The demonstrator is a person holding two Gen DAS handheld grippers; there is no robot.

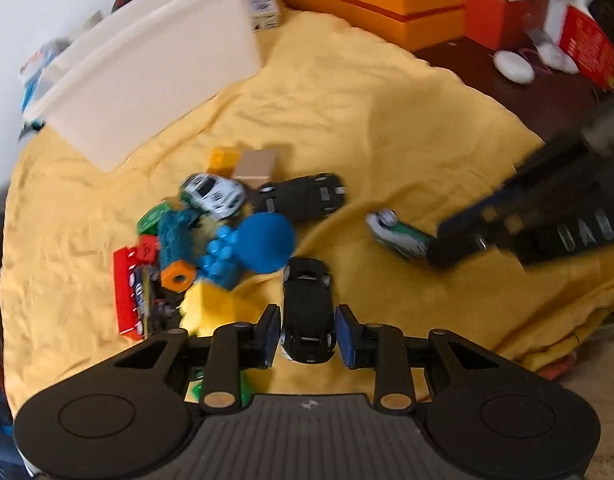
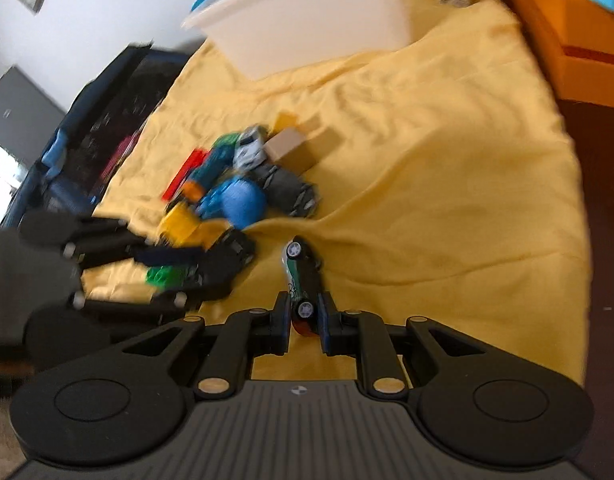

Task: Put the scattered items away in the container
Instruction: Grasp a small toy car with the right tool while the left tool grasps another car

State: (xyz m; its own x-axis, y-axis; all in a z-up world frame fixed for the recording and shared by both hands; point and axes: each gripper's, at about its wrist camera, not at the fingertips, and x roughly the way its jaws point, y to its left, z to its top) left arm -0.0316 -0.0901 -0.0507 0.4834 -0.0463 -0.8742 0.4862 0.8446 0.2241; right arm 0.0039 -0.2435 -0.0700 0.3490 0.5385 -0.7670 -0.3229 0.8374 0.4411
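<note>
Cloth [image 1: 387, 120] of yellow is covering the bench, wrinkling under everything. Toward its far left corner a white container [image 1: 155, 76] is standing; its inside is hidden in both views. Nearer the middle a toy pile [image 1: 211, 232] is lying, with blocks, cars and a blue ball [image 1: 267, 240] touching one another.

The left gripper [image 1: 307, 334] is clenching its fingers [image 1: 347, 336] on a black toy car [image 1: 307, 308], just beside the pile. The right gripper [image 2: 303, 322] is grasping a green toy car [image 2: 301, 276] edge-on between nearly closed fingers [image 2: 282, 320].

The left view alone is showing orange boxes [image 1: 371, 4] along the far edge; the right view alone is showing a dark case [image 2: 107, 120] at the left edge.
</note>
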